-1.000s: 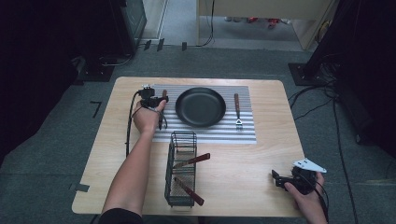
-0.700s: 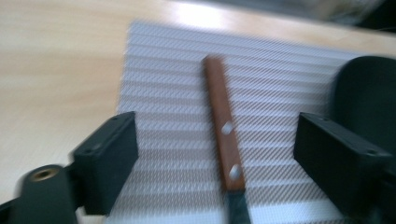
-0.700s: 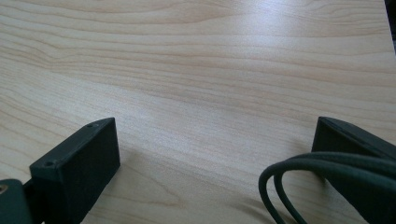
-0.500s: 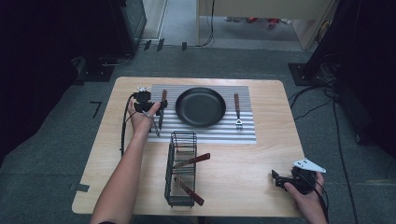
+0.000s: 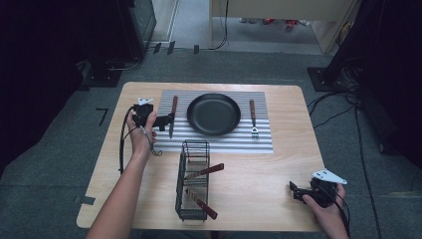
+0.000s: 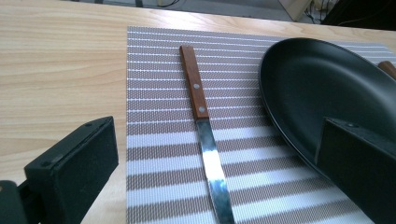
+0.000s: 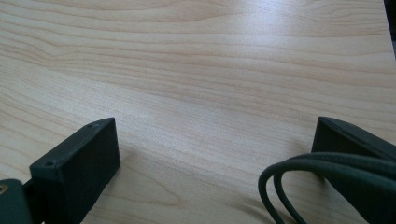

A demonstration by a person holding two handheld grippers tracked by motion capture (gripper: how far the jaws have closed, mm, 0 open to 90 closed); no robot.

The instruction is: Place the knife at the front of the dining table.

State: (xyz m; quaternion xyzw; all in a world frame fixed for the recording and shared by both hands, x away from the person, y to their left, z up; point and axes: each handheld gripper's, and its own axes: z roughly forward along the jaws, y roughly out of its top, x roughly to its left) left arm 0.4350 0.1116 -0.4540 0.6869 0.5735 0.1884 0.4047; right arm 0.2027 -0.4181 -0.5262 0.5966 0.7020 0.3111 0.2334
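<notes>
One knife (image 6: 201, 121) lies on the striped mat (image 5: 164, 137), left of the black pan (image 5: 214, 114); the left tool (image 5: 166, 121), jaws just opened, holds nothing. Wire basket (image 5: 191, 211) contains two utensils. One fork (image 5: 253, 117) lies right. The right tool (image 5: 293, 191) stands open, near right of the worktop (image 5: 259, 184).

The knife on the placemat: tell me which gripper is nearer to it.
Left. The left gripper hovers right beside the knife; the right gripper sits far off at the table's near corner.

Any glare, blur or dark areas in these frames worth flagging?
High view: table evenly lit, surroundings nearly black. Left gripper view: sharp, a bright glint on the knife blade, soft sheen on the pan. Right gripper view: pale glare patch on the wood, near cable soft.
</notes>
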